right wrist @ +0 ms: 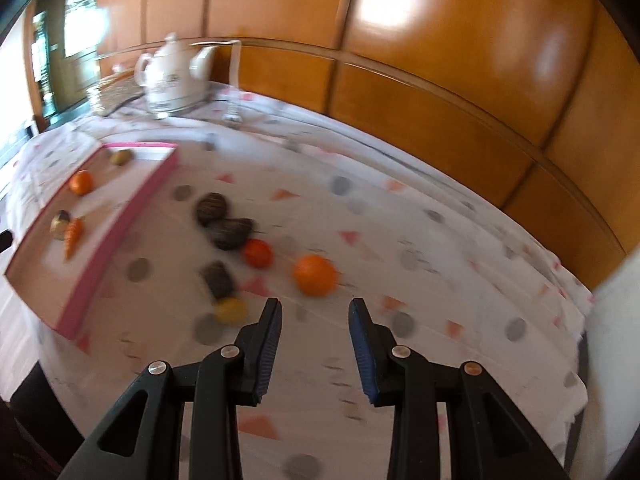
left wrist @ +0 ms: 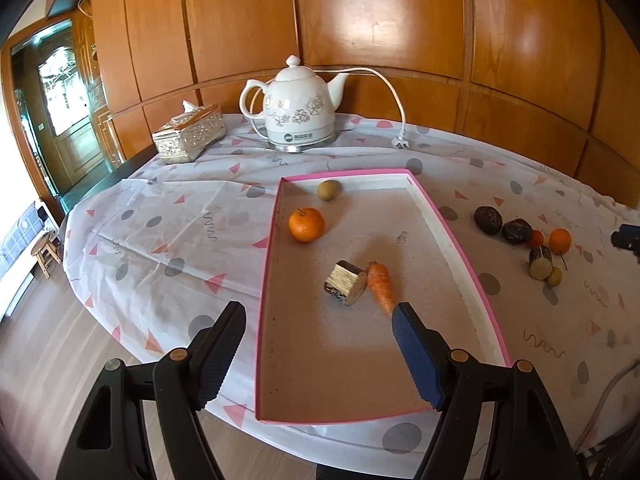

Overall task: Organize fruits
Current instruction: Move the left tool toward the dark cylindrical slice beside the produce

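Fruit is split between the pink tray (left wrist: 472, 264), which holds an orange (left wrist: 306, 224), a carrot (left wrist: 380, 282) and two other pieces, and the cloth to its right, where a loose orange (right wrist: 315, 275) lies just beyond the right gripper (right wrist: 314, 316). Both the right and the left gripper (left wrist: 320, 320) stand apart and empty. Risk, I judge: the round orange rolls away if one pad nudges it first.
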### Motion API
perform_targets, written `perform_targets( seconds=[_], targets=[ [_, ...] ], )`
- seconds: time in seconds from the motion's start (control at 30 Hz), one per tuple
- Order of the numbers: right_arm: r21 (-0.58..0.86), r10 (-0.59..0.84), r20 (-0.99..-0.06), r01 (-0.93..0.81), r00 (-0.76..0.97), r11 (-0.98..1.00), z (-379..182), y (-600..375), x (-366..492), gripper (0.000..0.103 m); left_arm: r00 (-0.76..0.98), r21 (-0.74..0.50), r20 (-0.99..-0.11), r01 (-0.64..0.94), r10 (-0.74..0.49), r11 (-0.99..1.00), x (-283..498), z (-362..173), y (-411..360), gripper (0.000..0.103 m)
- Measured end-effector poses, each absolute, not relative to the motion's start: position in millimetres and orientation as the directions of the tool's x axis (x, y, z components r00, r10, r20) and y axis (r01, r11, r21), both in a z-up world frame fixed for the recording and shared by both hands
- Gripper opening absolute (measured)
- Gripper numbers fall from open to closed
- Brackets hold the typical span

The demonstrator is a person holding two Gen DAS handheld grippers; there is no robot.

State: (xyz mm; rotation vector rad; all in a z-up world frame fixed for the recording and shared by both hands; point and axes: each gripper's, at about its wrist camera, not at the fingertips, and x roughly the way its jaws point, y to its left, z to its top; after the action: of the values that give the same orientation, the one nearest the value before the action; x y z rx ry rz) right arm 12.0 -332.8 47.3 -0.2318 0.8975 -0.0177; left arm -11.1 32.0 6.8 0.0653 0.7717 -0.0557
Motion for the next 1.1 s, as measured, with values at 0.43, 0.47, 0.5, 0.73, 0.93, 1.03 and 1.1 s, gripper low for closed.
perform_targets(
  seconds=[0.43, 0.47, 0.5, 0.73, 0.93, 1.03, 1.1],
  targets=[
    [-0.249, -0.370, -0.764, 0.287, 0.529, 0.925, 47, -466, -1, 0.035, 0.705, 0.059, -0.708, 0.123, -0.045, 0.991, -5, 9, 14, 0.076],
    [-0.249, -0.386, -0.762, 0.314, 0.520, 0.916, 46, -474, -2, 0.035, 0.704, 0.060, -0.709, 0.127, -0.048, 0.990, -4, 9, 12, 0.076],
    [-0.244, -0.397, -0.761, 0.341, 0.512, 0.908, 46, -483, -4, 0.035, 0.703, 0.061, -0.709, 0.133, -0.051, 0.989, -4, 9, 10, 0.076],
    [-0.164, -0.453, -0.777, 0.554, 0.437, 0.816, 43, -542, -18, 0.035, 0.701, 0.050, -0.706, 0.194, -0.103, 0.980, 5, 18, -14, 0.076],
    [-0.121, -0.492, -0.785, 0.686, 0.376, 0.717, 42, -579, -34, 0.035, 0.683, 0.037, -0.716, 0.243, -0.145, 0.969, 15, 21, -40, 0.076],
    [-0.086, -0.485, -0.799, 0.730, 0.356, 0.678, 41, -593, -42, 0.035, 0.669, 0.030, -0.722, 0.284, -0.176, 0.958, 19, 22, -58, 0.076],
    [-0.076, -0.493, -0.799, 0.755, 0.345, 0.651, 42, -600, -47, 0.035, 0.662, 0.032, -0.724, 0.315, -0.195, 0.949, 22, 22, -72, 0.076]
  ],
)
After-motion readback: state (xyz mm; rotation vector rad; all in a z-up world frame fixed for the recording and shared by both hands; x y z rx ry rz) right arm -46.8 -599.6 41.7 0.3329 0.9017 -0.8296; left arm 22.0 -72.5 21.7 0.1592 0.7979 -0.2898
